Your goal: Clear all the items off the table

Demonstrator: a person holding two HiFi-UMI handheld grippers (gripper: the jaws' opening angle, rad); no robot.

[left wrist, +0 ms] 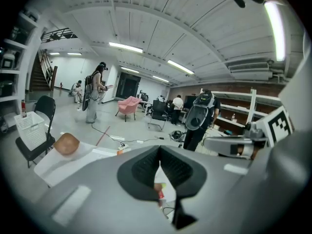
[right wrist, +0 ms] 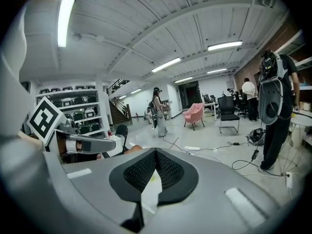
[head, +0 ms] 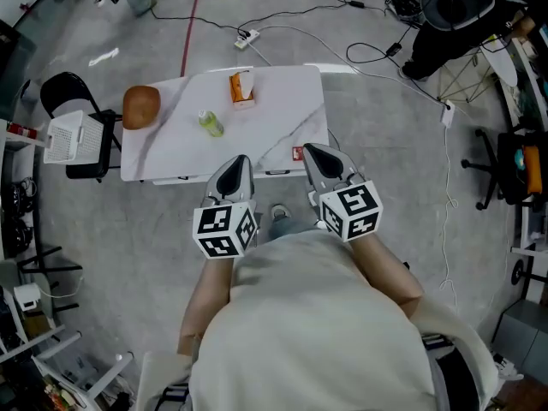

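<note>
A white marble-look table (head: 282,110) stands ahead of me. On it lie a brown bowl-shaped thing (head: 141,106) at the left end, a small green bottle (head: 211,123) on its side, an orange-and-white carton (head: 242,88) at the back, and a small red item (head: 297,153) at the near edge. My left gripper (head: 238,166) and right gripper (head: 312,154) hover side by side at the table's near edge, both shut and holding nothing. The left gripper view shows the brown thing (left wrist: 67,144) past shut jaws.
A black chair (head: 75,131) holding a white basket (head: 67,137) stands left of the table. Cables and a power strip (head: 247,38) lie on the floor behind it. A person in black (head: 454,15) stands at the far right, near an office chair (head: 514,165).
</note>
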